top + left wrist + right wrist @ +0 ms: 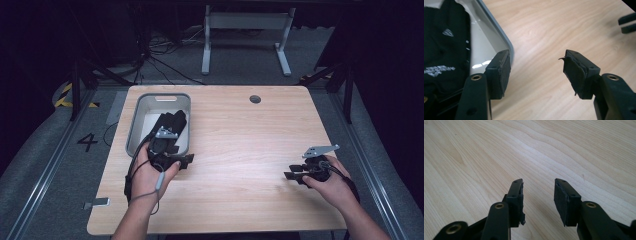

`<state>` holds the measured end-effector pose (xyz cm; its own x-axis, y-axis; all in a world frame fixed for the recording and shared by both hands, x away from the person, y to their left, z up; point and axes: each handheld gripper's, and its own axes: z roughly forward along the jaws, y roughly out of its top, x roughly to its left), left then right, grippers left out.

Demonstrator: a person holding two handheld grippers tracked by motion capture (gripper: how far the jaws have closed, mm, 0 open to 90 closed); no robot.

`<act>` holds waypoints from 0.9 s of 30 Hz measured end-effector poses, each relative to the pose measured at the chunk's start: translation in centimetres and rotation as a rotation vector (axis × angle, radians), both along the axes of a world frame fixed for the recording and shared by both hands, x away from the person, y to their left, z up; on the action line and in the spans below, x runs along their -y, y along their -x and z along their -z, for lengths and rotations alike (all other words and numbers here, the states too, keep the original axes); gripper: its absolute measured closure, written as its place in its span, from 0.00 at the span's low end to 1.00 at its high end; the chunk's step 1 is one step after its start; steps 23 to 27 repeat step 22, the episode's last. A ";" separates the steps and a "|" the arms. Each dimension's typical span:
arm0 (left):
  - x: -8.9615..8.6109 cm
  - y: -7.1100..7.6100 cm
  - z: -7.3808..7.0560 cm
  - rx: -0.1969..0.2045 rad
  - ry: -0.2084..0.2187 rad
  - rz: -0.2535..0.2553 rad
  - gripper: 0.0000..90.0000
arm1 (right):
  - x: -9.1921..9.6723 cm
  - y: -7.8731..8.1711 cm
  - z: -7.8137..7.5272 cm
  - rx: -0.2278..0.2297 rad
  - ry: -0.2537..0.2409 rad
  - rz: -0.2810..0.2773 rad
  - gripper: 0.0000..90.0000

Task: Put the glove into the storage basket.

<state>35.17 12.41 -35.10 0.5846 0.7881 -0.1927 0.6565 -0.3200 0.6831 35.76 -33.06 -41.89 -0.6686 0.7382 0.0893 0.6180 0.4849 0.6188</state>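
Grey plastic bin, rounded corners, glossy inside, upper left of high view on the pale wood-grain desk; black cloth with small white print lies inside, bunched, soft matte. Left gripper at the bin's near right rim, fingers spread wide apart, nothing between, pads frayed. Right gripper lower right of high view, low over bare desk, fingers parted, empty, foam pad edges ragged

A pale wooden table carries a grey bin at its left — black cloth lies inside. Beyond it, cables cross the floor beside a white table frame.
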 end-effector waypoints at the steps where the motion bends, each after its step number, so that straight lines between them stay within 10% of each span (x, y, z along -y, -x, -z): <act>1: 0.2 0.2 0.3 0.003 -0.029 0.003 0.43 | 0.0 0.0 0.0 0.001 -0.001 0.001 0.67; 16: 0.2 1.1 2.4 -0.131 -0.106 0.072 0.41 | 0.2 0.1 0.1 -0.001 -0.004 -0.004 0.67; 27: 0.1 1.1 2.3 -0.118 -0.103 0.074 0.41 | 0.1 0.1 0.1 0.009 -0.006 -0.008 0.66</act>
